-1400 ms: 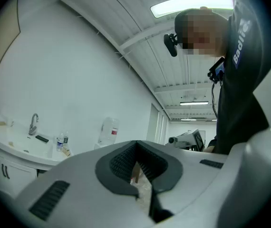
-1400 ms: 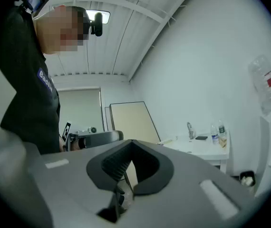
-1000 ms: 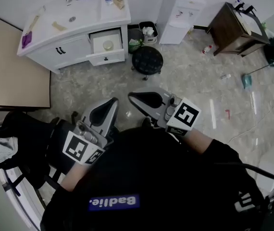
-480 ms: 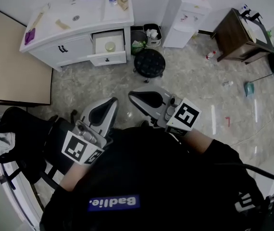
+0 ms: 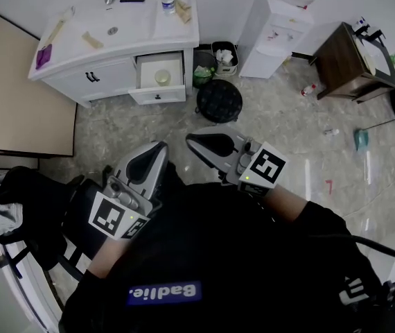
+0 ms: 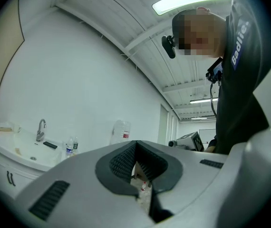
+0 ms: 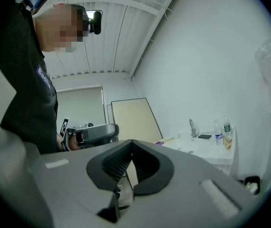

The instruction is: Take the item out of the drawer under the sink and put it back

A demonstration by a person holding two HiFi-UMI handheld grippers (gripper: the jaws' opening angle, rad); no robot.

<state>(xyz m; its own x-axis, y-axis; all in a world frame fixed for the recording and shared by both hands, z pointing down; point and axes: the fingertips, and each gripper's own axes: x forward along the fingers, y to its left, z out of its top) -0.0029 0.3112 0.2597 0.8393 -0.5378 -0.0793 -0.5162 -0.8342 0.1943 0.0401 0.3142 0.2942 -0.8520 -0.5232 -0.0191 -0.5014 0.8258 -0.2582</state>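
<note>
The white sink cabinet (image 5: pixel 86 75) stands at the far left of the head view. Its right-hand drawer (image 5: pixel 160 78) is pulled open, and a small round pale item (image 5: pixel 161 77) lies inside. Both grippers are held close to my chest, well short of the drawer. My left gripper (image 5: pixel 157 148) is shut and holds nothing, and its jaws (image 6: pixel 136 145) meet at the tip. My right gripper (image 5: pixel 191 139) is likewise shut and empty, the jaws (image 7: pixel 131 143) closed together. In the right gripper view the sink top (image 7: pixel 199 146) shows at the right.
A black round stool (image 5: pixel 219 100) stands on the floor just right of the open drawer, with a waste bin (image 5: pixel 224 55) behind it. A white stand with a water jug (image 5: pixel 275 28) and a brown wooden table (image 5: pixel 353 60) are further right. A beige board (image 5: pixel 17 106) lies at the left.
The sink cabinet and stool have slid down and slightly right in the head view as the view moves toward them. Both grippers stay shut in the same pose.
</note>
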